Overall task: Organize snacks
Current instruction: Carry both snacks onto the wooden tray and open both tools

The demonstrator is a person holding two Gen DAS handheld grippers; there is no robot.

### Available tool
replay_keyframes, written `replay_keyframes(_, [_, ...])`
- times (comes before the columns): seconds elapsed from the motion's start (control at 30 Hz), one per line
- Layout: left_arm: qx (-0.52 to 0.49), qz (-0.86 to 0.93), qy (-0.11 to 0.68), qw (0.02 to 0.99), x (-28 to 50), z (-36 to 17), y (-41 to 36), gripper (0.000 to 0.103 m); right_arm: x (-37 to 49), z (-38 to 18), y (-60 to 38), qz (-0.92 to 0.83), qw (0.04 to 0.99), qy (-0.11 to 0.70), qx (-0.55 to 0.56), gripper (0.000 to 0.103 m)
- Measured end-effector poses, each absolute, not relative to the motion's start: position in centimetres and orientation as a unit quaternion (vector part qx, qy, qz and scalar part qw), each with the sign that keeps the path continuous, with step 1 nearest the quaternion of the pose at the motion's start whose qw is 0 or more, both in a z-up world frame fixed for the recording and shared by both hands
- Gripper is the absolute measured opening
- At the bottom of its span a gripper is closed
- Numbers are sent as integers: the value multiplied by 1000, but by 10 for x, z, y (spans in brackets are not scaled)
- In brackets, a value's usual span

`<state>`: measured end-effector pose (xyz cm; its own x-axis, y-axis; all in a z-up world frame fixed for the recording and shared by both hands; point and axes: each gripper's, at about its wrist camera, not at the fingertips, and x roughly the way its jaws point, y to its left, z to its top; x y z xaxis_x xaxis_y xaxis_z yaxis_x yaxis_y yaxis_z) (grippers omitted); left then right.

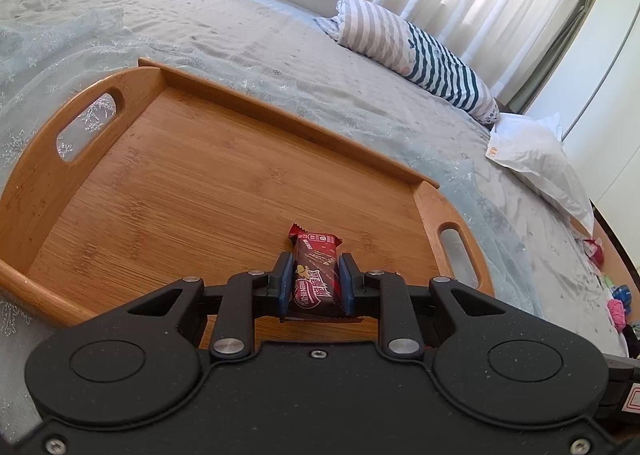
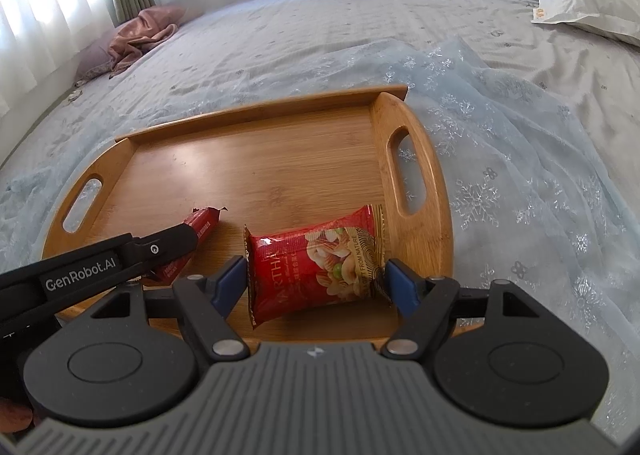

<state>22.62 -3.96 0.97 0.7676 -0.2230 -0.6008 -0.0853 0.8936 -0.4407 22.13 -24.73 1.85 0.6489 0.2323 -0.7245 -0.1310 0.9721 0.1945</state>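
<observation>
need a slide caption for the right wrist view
Right gripper clamps a red nut snack pouch over a bamboo handled tray on a bed, beside the left gripper holding a red wafer bar.

Both wrist views look down, close, sharing the tray (image 1: 224,183).

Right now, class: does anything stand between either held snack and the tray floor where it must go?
Nothing visible does. The left gripper holds the wafer bar and the right gripper the nut packet, both low over bare wooden tray.
</observation>
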Motion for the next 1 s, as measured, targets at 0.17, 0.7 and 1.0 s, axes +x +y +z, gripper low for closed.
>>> replay_keyframes(0.17, [-232,-35,346,908,230,5,-38,23,221,18,-247,100,906,407,62,78])
replay_keyframes(0.7, [-214,-36,353,910,227,11,-32,46,220,18,-254,105,905,405,83,90])
replay_keyframes(1.0, [-192,-60,342,918,210,30,-24,72,207,29,-253,121,914,381,66,94])
